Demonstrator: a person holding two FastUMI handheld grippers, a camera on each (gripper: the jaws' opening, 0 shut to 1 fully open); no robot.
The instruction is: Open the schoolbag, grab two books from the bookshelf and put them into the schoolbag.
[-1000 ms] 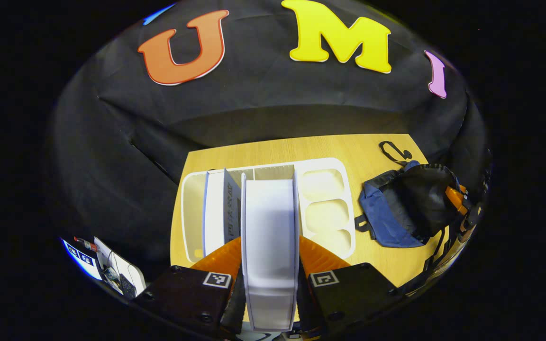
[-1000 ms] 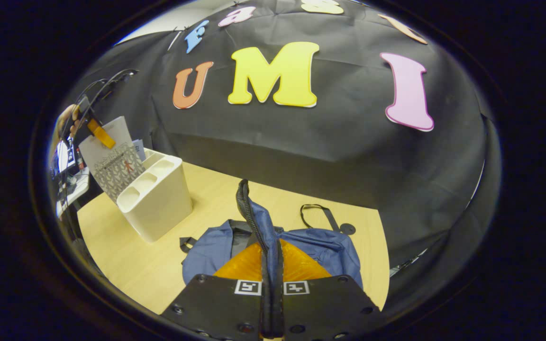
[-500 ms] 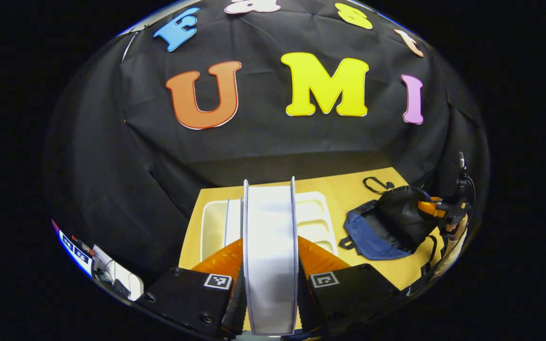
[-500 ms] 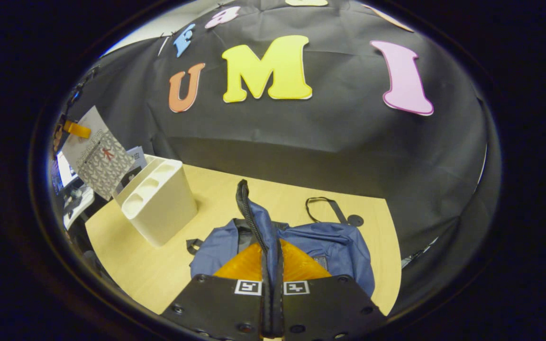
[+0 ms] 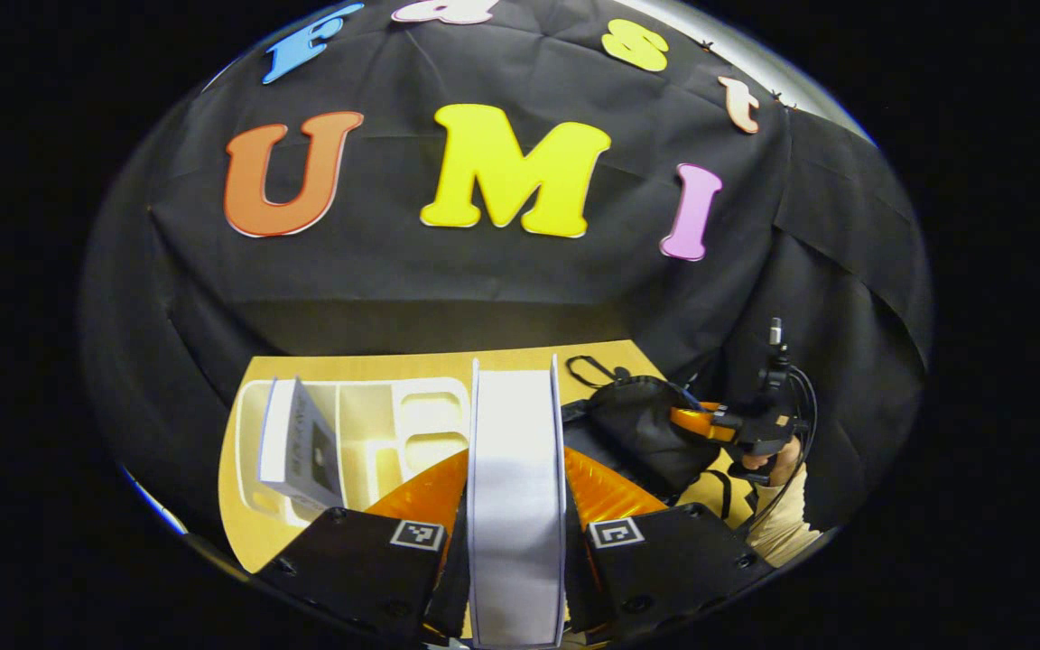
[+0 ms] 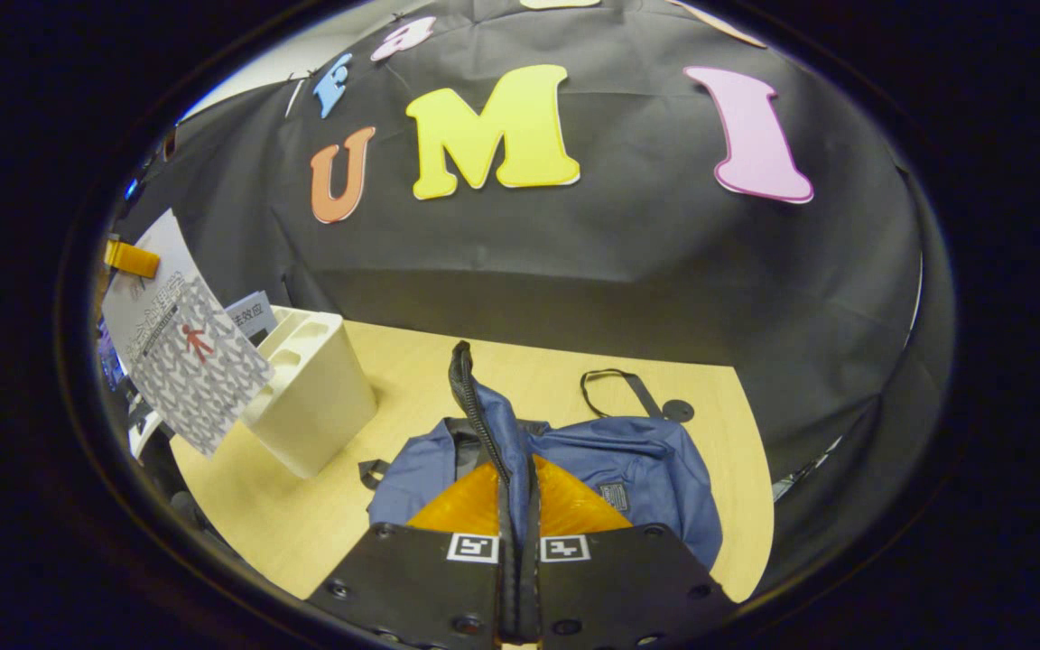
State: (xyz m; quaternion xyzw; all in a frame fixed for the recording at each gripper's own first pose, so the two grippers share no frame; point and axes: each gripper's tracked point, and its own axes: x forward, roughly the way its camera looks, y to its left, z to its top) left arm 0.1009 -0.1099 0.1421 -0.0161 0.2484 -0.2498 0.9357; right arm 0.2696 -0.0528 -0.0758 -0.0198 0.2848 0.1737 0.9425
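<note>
My left gripper (image 5: 515, 456) is shut on a white-edged book (image 5: 515, 506), held upright in the air above the cream bookshelf (image 5: 366, 424). A second book (image 5: 296, 444) leans in the shelf's left slot. In the right gripper view the held book (image 6: 190, 361) shows a grey patterned cover, with the left gripper (image 6: 129, 257) on its top edge. My right gripper (image 6: 515, 465) is shut on the zipper edge (image 6: 470, 388) of the blue schoolbag (image 6: 628, 469) and holds it up. The left gripper view shows the bag (image 5: 637, 433) standing open, with the right gripper (image 5: 710, 424) at its mouth.
Everything sits on a wooden table (image 6: 565, 384) backed by the black cloth wall. The bag's black strap loop (image 6: 615, 393) lies on the table behind it. A hand and sleeve (image 5: 777, 515) hold the right gripper at the table's right edge.
The left gripper has lifted the book clear of the bookshelf and swung right, toward the open bag. The right gripper stays clamped on the bag's edge, barely moving.
</note>
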